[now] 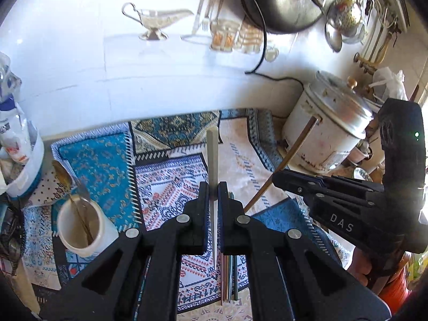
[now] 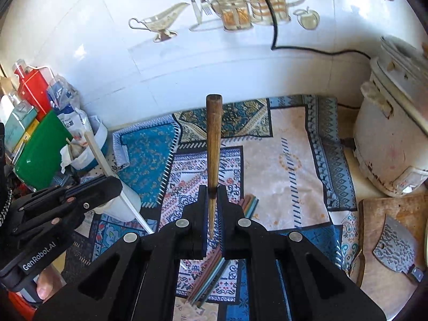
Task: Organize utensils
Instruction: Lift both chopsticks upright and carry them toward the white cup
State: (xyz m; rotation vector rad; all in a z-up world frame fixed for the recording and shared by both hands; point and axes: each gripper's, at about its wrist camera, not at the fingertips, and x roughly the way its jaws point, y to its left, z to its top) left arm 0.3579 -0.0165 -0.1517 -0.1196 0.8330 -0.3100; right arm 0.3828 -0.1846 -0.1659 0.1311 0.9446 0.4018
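Observation:
My left gripper (image 1: pixel 213 187) is shut on a pale white chopstick (image 1: pixel 213 149), held up above the patterned mat (image 1: pixel 107 160). My right gripper (image 2: pixel 213 190) is shut on a brown wooden chopstick (image 2: pixel 213 133), also lifted off the mat. In the left wrist view the right gripper (image 1: pixel 275 177) shows at the right with the brown chopstick (image 1: pixel 294 155) slanting through it. In the right wrist view the left gripper (image 2: pixel 115 184) shows at the left with the white chopstick (image 2: pixel 99 149). Several coloured chopsticks (image 2: pixel 211 264) lie bundled on the mat below. A white cup (image 1: pixel 80 230) at the left holds a spoon (image 1: pixel 62 175).
A white rice cooker (image 2: pixel 390 133) stands at the right on the counter. A cleaver (image 2: pixel 396 246) lies on a wooden board (image 2: pixel 374 275) at the lower right. Bags and boxes (image 2: pixel 40 123) crowd the left. A black cord (image 2: pixel 275 21) hangs down the tiled wall.

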